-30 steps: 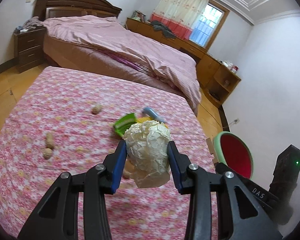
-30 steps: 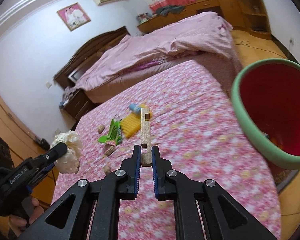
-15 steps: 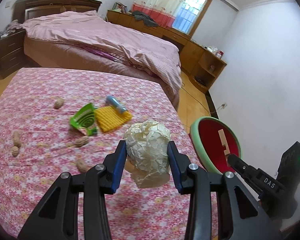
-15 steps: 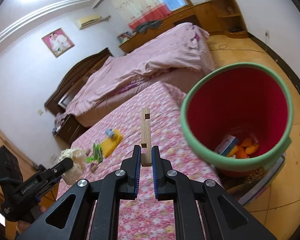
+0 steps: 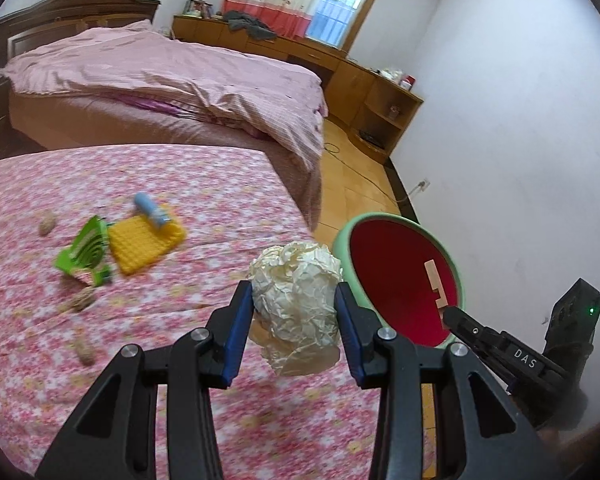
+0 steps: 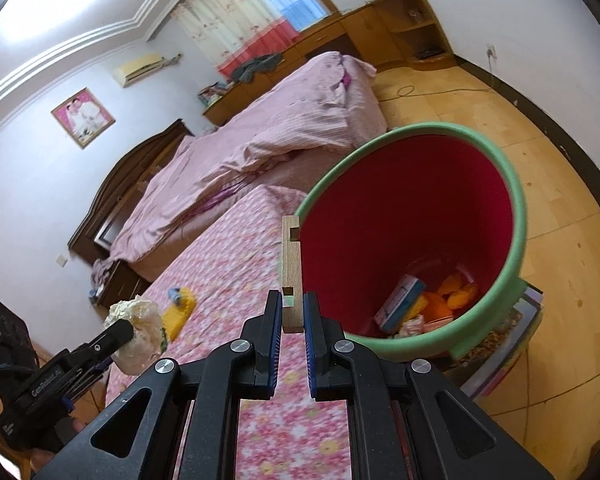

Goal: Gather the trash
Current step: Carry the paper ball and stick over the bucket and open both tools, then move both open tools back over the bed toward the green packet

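Note:
My left gripper (image 5: 295, 302) is shut on a crumpled ball of cream paper (image 5: 296, 292), held above the right edge of the pink flowered table (image 5: 204, 200). The same paper ball (image 6: 136, 330) shows at the lower left of the right wrist view. My right gripper (image 6: 292, 314) is shut on a notched wooden stick (image 6: 291, 268) that points up and stands at the left rim of the bin. In the left wrist view the wooden stick (image 5: 434, 282) hangs over the bin's mouth. The bin (image 6: 496, 196) is red inside with a green rim and holds a small box and orange scraps.
On the table lie a green packet (image 5: 86, 250), a yellow textured pad (image 5: 146, 242), a light blue tube (image 5: 152, 208) and several peanuts (image 5: 86, 350). A bed with pink covers (image 5: 172, 76) stands behind. Wooden cabinets (image 5: 376, 104) line the far wall.
Both grippers have swung right, away from the table's litter toward the bin. The stick now stands at the bin's rim and the bin fills more of both views. Neither grip has changed.

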The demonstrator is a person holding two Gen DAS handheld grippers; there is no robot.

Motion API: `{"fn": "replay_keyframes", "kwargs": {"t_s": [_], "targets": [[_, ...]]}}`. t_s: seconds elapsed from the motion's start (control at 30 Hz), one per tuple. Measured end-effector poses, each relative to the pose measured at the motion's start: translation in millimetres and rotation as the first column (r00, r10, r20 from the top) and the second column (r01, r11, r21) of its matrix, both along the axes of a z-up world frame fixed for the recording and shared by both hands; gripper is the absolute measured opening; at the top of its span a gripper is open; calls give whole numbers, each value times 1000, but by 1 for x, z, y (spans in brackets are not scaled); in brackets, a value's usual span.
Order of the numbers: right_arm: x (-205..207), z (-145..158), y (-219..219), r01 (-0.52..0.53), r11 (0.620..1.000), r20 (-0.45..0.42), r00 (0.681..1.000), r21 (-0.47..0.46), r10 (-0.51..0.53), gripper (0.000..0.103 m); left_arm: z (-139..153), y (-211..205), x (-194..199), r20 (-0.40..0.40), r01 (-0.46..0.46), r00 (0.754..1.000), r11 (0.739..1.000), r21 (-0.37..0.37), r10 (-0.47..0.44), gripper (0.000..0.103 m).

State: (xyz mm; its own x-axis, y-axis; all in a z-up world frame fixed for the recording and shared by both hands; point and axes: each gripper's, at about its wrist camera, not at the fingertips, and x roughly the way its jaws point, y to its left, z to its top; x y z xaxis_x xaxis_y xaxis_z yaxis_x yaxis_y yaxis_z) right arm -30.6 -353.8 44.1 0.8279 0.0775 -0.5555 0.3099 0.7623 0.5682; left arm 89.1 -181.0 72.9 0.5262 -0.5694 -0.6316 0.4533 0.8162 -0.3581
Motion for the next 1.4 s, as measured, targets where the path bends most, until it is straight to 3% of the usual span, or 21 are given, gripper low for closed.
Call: {"fn": "replay_keyframes", "kwargs": {"t_s": [0.8,1.27,1.4], "targets": [[-11,-42,-62,105,991,-67,993,82,-99,13,-33,-133,12,-28,214,977,972,101,-212,42],[-18,-37,-63,122,990,-82,990,66,-117,15,-45,-152,12,-75,270,962,957,101,-264,49],[-18,-35,-63,130,989,-78,989,66,-125,28,-42,-141,11,-75,255,966,962,97,-249,49]]}}
